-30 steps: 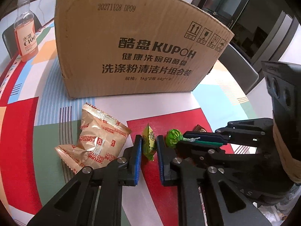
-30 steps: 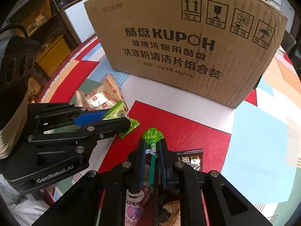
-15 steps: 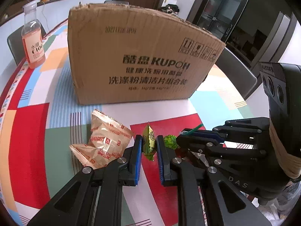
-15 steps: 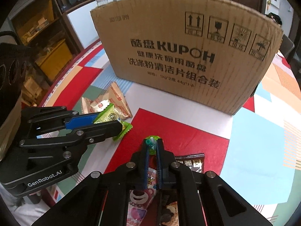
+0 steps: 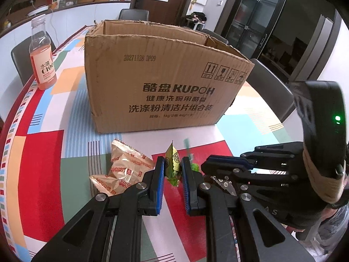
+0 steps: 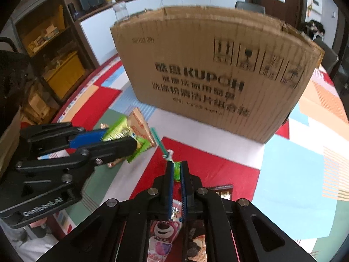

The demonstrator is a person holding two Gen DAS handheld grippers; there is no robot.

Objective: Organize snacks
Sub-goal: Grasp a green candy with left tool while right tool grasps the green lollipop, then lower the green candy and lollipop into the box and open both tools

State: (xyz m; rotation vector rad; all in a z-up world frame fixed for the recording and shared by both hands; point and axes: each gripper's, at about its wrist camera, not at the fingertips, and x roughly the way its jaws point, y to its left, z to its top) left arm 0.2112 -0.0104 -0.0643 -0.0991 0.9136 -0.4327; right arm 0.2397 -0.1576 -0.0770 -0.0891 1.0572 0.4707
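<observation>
My left gripper [image 5: 172, 170] is shut on a small green snack packet [image 5: 172, 163] and holds it above the table; the packet also shows in the right wrist view [image 6: 122, 131]. My right gripper [image 6: 177, 170] is shut on a green lollipop [image 6: 176, 171], whose teal stick [image 6: 160, 142] points forward. An open cardboard box [image 5: 165, 83] stands on the table beyond both grippers. Two tan biscuit packets [image 5: 124, 170] lie on the table to the left of the left gripper.
An orange drink bottle [image 5: 43, 65] stands at the far left of the colourful tablecloth [image 5: 41, 152]. A pink bear packet [image 6: 163, 233] and a dark snack packet [image 6: 222, 193] lie under the right gripper. Chairs ring the table.
Both grippers have risen with their snacks, so the box's open top now shows. The lollipop left the table and its stick now points forward.
</observation>
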